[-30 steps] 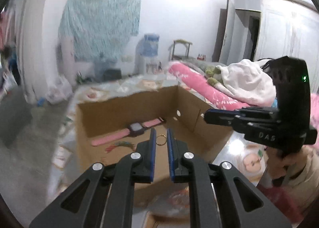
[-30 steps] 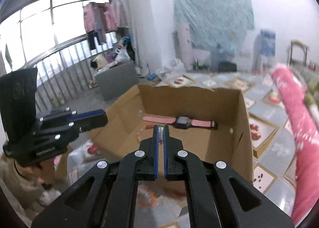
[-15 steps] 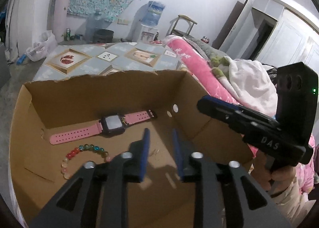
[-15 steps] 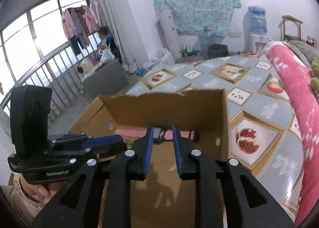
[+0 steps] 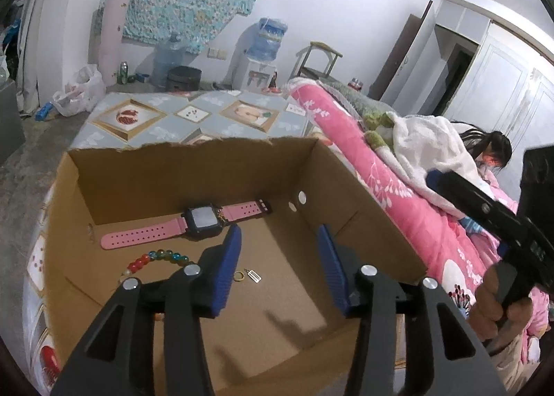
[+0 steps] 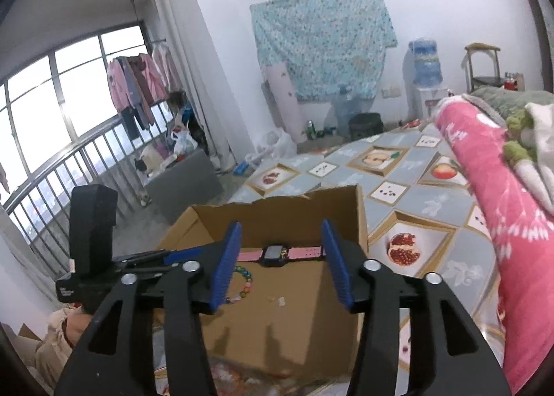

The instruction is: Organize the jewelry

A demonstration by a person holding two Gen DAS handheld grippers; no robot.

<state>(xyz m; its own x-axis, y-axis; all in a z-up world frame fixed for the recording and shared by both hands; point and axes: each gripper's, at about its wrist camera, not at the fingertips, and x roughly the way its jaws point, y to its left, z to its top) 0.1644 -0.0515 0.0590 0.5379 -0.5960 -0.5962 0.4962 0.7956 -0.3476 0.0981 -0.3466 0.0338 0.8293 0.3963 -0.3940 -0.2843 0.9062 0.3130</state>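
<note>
Four jewelry items lie on the floor of one open cardboard box (image 5: 363, 209): one pink watch (image 5: 202, 221) along the far wall, one multicoloured bead bracelet (image 5: 155, 259) nearer, one gold ring (image 5: 238, 276) just beside one small silver charm (image 5: 254, 275). Left gripper (image 5: 278, 266): jaws opening, about half spread, nothing between them. Right gripper (image 6: 282, 262): jaws opening, likewise empty, above the box.

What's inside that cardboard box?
Inside the cardboard box lie a pink watch, a bracelet of coloured beads, a small gold ring and a tiny silver charm. The nearest part of its floor is hidden behind the tool's jaws.
</note>
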